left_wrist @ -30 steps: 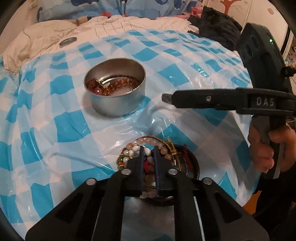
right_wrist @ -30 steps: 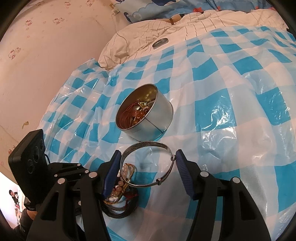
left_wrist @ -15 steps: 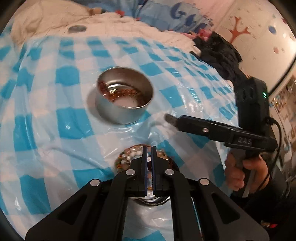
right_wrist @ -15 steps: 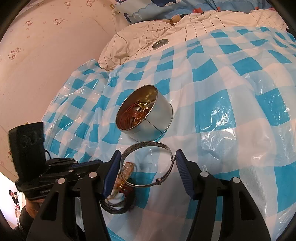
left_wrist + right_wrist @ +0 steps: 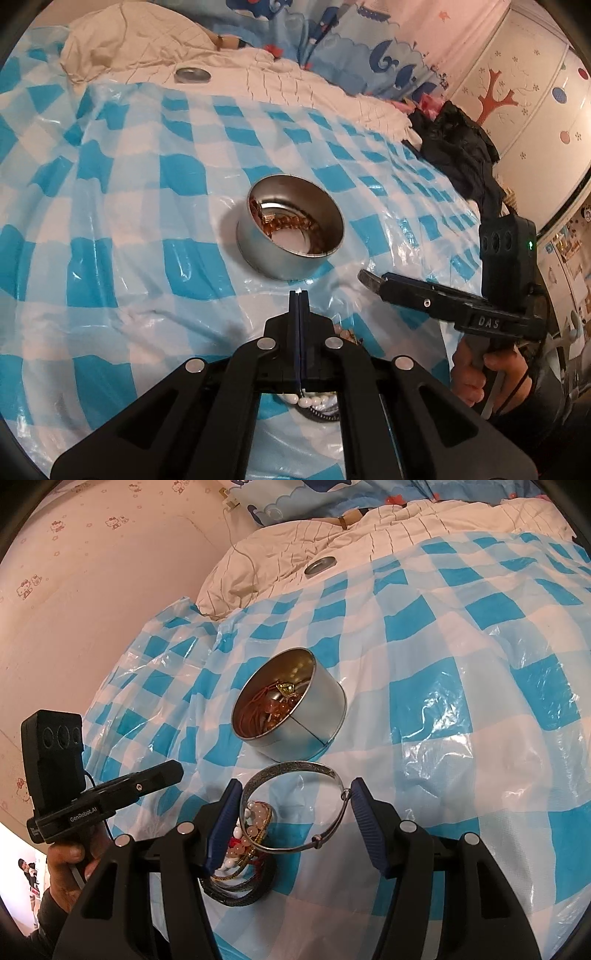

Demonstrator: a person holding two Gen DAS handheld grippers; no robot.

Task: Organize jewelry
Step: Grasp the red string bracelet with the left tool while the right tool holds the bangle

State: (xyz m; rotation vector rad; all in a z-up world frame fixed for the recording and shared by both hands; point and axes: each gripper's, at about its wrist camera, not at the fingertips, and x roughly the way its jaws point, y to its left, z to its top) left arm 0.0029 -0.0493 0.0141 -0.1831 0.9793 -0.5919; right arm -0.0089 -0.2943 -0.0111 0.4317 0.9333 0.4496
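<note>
A: Two grippers in view, both over the blue-checked plastic sheet (image 5: 424,686). My right gripper (image 5: 295,808) holds the silver bangle (image 5: 291,805) between its blue pads (image 5: 225,823), jaws spread to the bangle's width, just short of the round tin (image 5: 317,705).

B: Left side?

A: My left gripper (image 5: 299,295) has its fingers pressed flat together; a white bead strand (image 5: 314,400) shows under the jaw base, but I cannot tell whether it is gripped. I see nothing between the tips.

B: Room to move?

A: Bare sheet lies open to the right of the tin in the right wrist view. The sheet's far edge meets the cream quilt (image 5: 295,546), where a small metal lid (image 5: 319,565) lies well apart from the tin. The pile of bracelets (image 5: 243,845) on its dark dish sits near the tin, directly under the right gripper's left finger. The tin holds amber beads (image 5: 273,709) and red cord.

B: Change since a second ago?

A: Left jaws were slightly apart over the pile then; now shut, raised and pointing at the tin. The right gripper and bangle have stayed put.
</note>
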